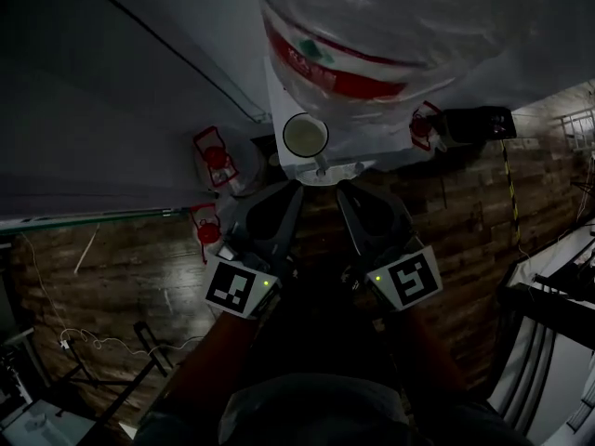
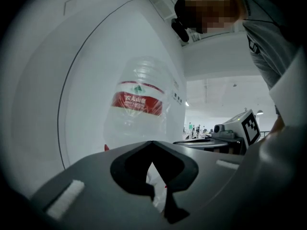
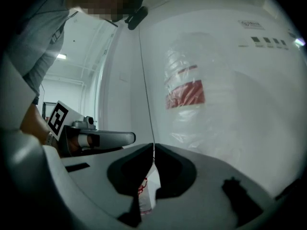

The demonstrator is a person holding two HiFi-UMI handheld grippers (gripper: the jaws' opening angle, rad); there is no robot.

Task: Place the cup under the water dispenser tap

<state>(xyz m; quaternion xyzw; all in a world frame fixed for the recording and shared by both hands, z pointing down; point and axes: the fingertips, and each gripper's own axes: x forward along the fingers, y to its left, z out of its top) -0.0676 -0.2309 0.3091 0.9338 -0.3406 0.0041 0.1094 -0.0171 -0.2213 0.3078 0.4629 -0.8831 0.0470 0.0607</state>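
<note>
In the head view the white cup (image 1: 305, 136) is at 12 o'clock from both tools, in front of the white dispenser (image 1: 381, 133), with the big water bottle (image 1: 372, 26) at its 1 o'clock. The left gripper (image 1: 299, 180) and the right gripper (image 1: 341, 182) meet at the cup's 6 o'clock rim. Each has its jaws pressed together on the cup's wall.

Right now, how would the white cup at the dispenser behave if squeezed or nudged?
The cup looks thin-walled and disposable, so it is probably light and easily shoved. Its open round rim would likely buckle under a firm pinch. If knocked over, its round body could roll.
</note>
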